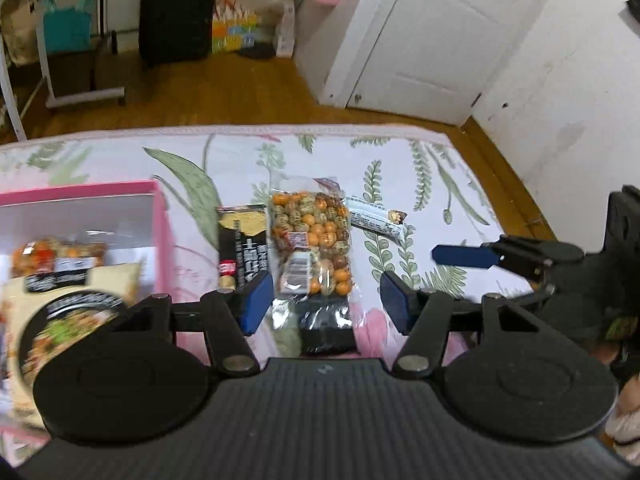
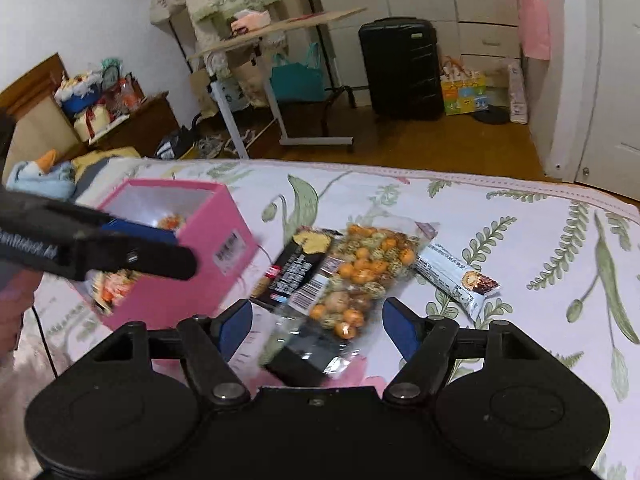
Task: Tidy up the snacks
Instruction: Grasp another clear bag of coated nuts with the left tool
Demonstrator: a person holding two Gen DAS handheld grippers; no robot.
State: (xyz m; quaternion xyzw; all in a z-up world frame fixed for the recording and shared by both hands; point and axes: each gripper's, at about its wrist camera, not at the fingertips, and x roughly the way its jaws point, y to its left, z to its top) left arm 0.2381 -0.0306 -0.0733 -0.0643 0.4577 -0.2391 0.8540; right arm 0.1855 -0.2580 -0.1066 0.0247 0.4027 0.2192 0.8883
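- Left gripper: jaws parted, holding nothing; a clear bag of orange and speckled coated nuts lies on the floral bedspread beyond and between its blue pads, untouched.
- Right gripper: jaws wide apart, empty, poised over the near end of the same bag.
- Black snack packet: just left of the nut bag, partly under it.
- Black-wrapped item: at the bag's near end.
- White-wrapped snack bar: right of the bag, apart from it.
- Pink box: far left, open, holding snack packets, among them an instant-noodle bowl.
- Floor beyond: black suitcase, white door.
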